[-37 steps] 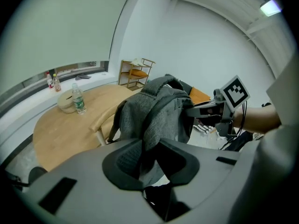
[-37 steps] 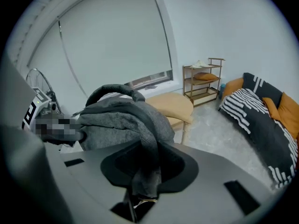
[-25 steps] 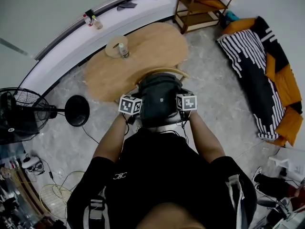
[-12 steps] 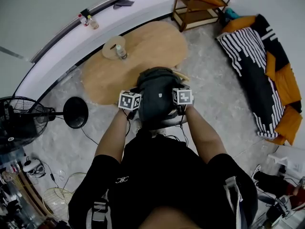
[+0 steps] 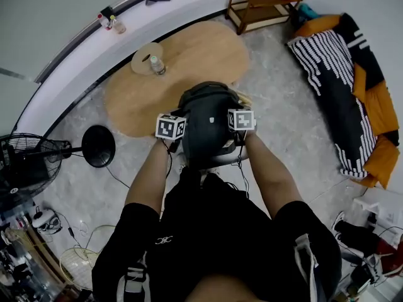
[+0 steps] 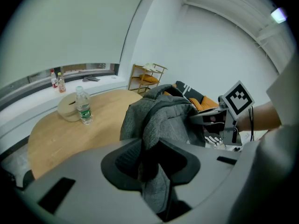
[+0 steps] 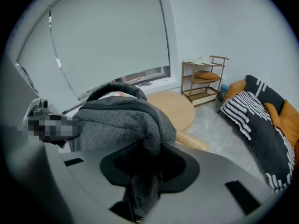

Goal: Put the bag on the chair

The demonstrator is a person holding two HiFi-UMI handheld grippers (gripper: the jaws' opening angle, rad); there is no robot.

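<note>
A dark grey bag (image 5: 206,121) hangs between my two grippers, over a chair whose wooden backrest (image 5: 243,99) peeks out at the bag's right. My left gripper (image 5: 181,134) holds the bag's left side, and grey fabric (image 6: 156,125) runs down between its jaws. My right gripper (image 5: 234,131) holds the right side, and the bag's cloth (image 7: 126,118) drapes into its jaws too. Both sets of jaws are opening with the fabric still pinched between them. The chair's backrest (image 7: 191,141) shows just beyond the bag in the right gripper view. The seat is mostly hidden.
A rounded wooden table (image 5: 176,68) stands just past the chair, with a water bottle (image 5: 154,64) and a round tan bowl (image 6: 70,110) on it. A black fan base (image 5: 99,146) is at the left. A striped sofa (image 5: 343,87) and a wooden shelf (image 5: 261,5) are at the right.
Both grippers and the bag have shifted a little forward, towards the table, and now cover more of the chair's backrest. The fabric stays between both sets of jaws.
</note>
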